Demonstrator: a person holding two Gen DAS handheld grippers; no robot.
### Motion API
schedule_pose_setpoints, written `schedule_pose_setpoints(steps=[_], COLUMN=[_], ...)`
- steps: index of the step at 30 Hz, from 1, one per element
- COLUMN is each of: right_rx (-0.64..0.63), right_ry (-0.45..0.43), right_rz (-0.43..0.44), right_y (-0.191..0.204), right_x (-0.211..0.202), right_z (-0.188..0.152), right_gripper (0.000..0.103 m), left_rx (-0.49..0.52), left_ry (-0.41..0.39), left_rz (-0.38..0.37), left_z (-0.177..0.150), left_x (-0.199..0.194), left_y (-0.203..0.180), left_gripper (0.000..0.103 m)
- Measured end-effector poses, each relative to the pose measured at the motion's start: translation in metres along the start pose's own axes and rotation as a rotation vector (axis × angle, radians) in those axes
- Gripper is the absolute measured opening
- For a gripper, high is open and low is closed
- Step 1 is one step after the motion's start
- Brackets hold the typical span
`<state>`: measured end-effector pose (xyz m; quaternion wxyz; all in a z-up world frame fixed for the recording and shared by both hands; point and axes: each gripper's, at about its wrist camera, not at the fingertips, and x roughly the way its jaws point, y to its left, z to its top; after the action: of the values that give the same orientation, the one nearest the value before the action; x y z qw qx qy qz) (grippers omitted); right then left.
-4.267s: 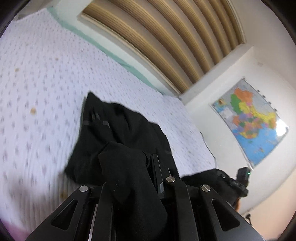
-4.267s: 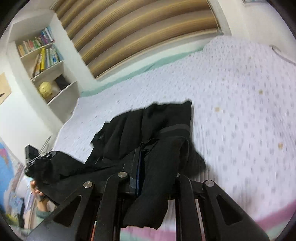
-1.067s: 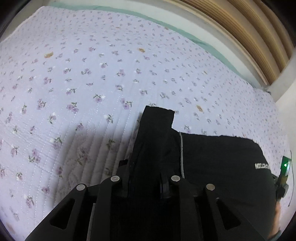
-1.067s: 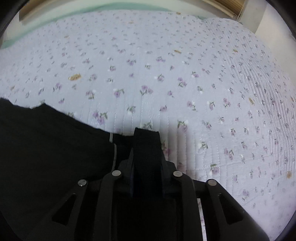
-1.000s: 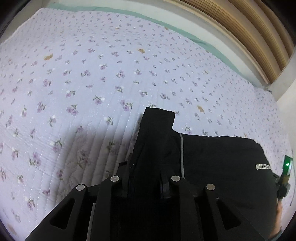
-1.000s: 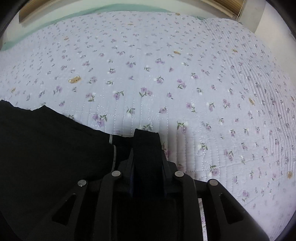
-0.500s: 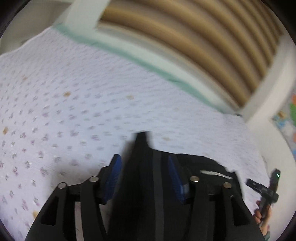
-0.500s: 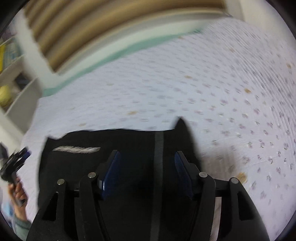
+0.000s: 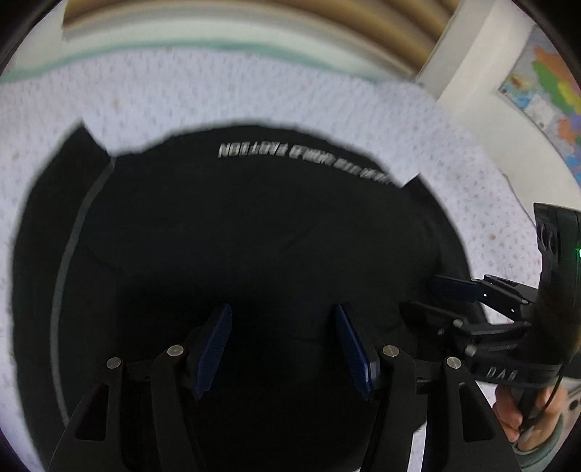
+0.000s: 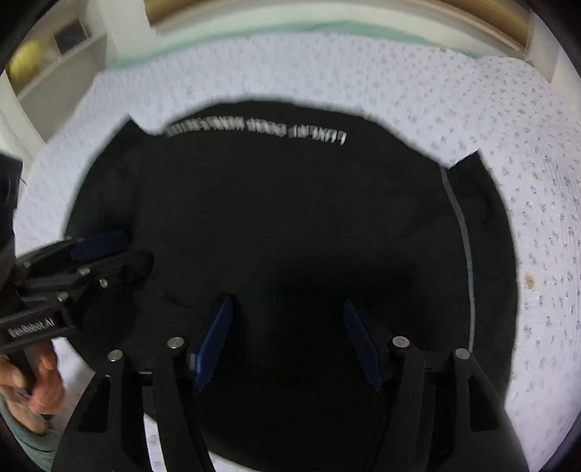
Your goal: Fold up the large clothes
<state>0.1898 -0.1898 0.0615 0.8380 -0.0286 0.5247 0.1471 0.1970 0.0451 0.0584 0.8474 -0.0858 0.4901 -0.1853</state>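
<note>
A large black garment (image 9: 254, 225) lies spread flat on the flowered bed cover (image 9: 254, 90), with white lettering (image 9: 301, 152) along its far edge and a grey stripe down one side. My left gripper (image 9: 282, 308) hovers over its near part, blue pads apart, nothing pinched between them. In the right wrist view the same garment (image 10: 290, 218) fills the middle, and my right gripper (image 10: 287, 299) hangs above it with its jaws opening and empty. Each gripper shows in the other's view: the right gripper (image 9: 425, 294) at the garment's right edge, the left gripper (image 10: 134, 248) at its left edge.
The bed cover (image 10: 508, 127) runs wide around the garment. A slatted headboard (image 9: 326, 29) stands beyond the bed. A coloured map (image 9: 544, 83) hangs on the right wall and a shelf (image 10: 54, 54) stands at the left. A hand (image 10: 40, 385) holds the left gripper's handle.
Both grippers were shut on the garment's dark corners a second ago. They have let go, their jaws have opened, and both have pulled back and up; the garment now lies flat.
</note>
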Motion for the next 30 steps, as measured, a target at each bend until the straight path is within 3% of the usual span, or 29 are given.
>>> schedule_pose_setpoints(steps=[3,6,9,11,13,15,17,21,23,25,30], right_rx=[0.016,0.009,0.014,0.006,-0.006,0.013,0.069,0.156,0.162,0.160,0.165], right_ry=[0.013,0.007,0.002,-0.053,-0.143,-0.167,-0.131,0.062,0.074,0.064,-0.022], right_rz=[-0.010,-0.037,-0.011,0.015,-0.023,-0.058,-0.021,0.021,0.024,0.013,0.066], right_y=[-0.007,-0.006,-0.005,-0.007,-0.008,-0.011,-0.023,-0.051,-0.057,-0.057,-0.053], right_x=[0.020,0.022,0.005,-0.015,-0.033,-0.033,-0.016,0.061,0.075,0.074,0.041], right_z=[0.001,0.001,0.003,0.016,0.034,0.052,0.070,0.079,0.079,0.079,0.065], right_gripper=[0.077,0.079,0.077,0.074,0.074,0.074,0.074,0.076,0.079,0.079,0.078], left_rx=[-0.100,-0.006,0.047,0.059,0.076,0.047,0.005,-0.066,-0.115,-0.093,-0.020], left_ry=[0.034,0.021,0.013,-0.003,-0.055,-0.053,-0.023,0.134,0.157,0.149,0.059], left_rz=[-0.061,0.019,0.064,0.062,0.096,0.105,0.096,0.143,0.128,0.145,0.153], left_z=[0.004,0.001,0.002,0.014,0.033,0.058,0.076,0.091,0.092,0.089,0.080], left_x=[0.013,0.015,0.002,-0.009,-0.020,-0.015,0.001,0.065,0.078,0.079,0.044], left_y=[0.021,0.007,-0.007,-0.014,-0.021,-0.020,-0.012,0.017,0.028,0.022,0.000], left_gripper=[0.060,0.061,0.061,0.061,0.061,0.061,0.061,0.061,0.061,0.062,0.062])
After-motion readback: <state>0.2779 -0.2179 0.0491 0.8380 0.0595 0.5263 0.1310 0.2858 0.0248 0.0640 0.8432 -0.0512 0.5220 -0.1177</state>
